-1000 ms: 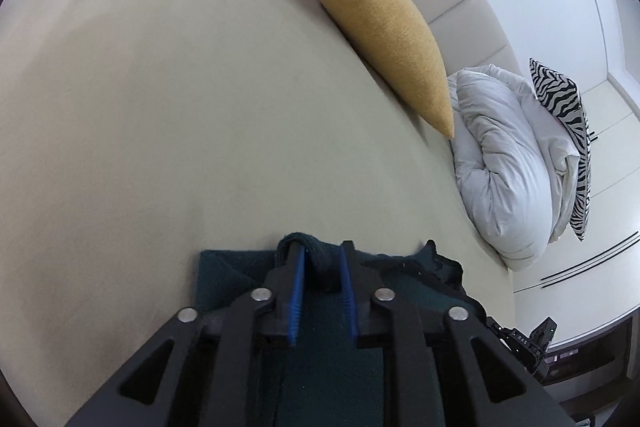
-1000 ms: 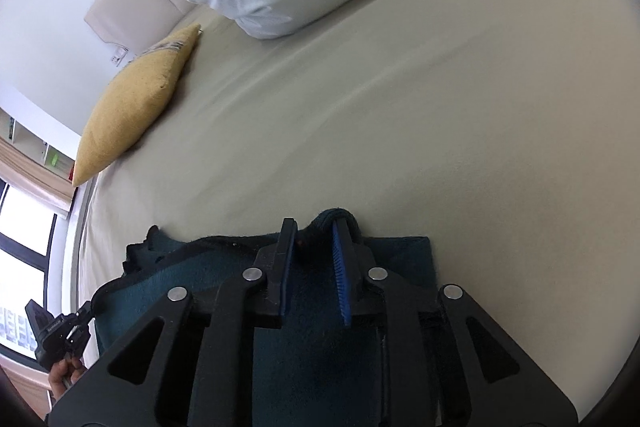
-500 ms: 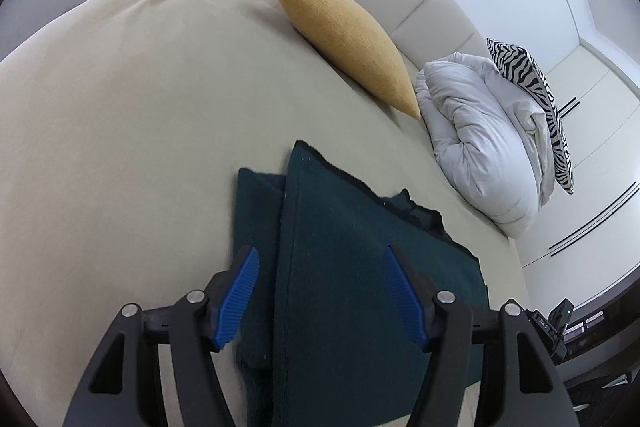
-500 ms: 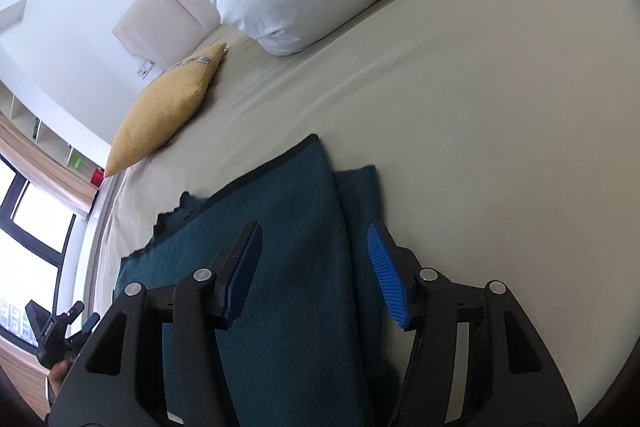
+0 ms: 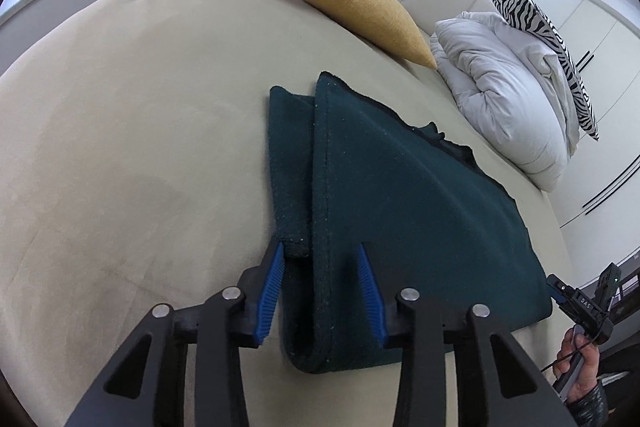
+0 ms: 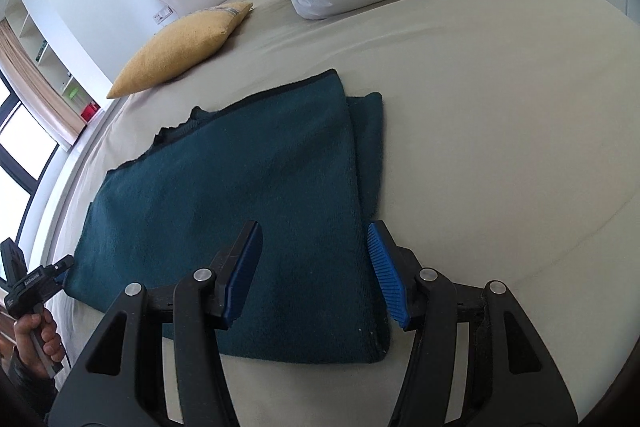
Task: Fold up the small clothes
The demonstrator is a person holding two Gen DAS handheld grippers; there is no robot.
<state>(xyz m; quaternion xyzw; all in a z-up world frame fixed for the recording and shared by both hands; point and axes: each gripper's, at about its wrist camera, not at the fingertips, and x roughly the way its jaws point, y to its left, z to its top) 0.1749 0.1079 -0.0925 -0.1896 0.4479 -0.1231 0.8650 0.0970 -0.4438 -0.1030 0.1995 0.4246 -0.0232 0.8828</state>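
Teal knitted garment folded flat on beige bed. Left hand-held gripper and right hand-held gripper both spread wide, gripping nothing, straddling opposite ends. One fold apparently laid; next probably pinching both ends for another fold.

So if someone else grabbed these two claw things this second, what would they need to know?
Left gripper: open, holding nothing, just above the cloth's near left edge.
Right gripper: open, holding nothing, above the near right edge.
The dark green cloth lies on the bed, one layer folded over another.
Done: one fold is laid down.
Left: probably another fold to make it smaller; the far edge looks uneven.
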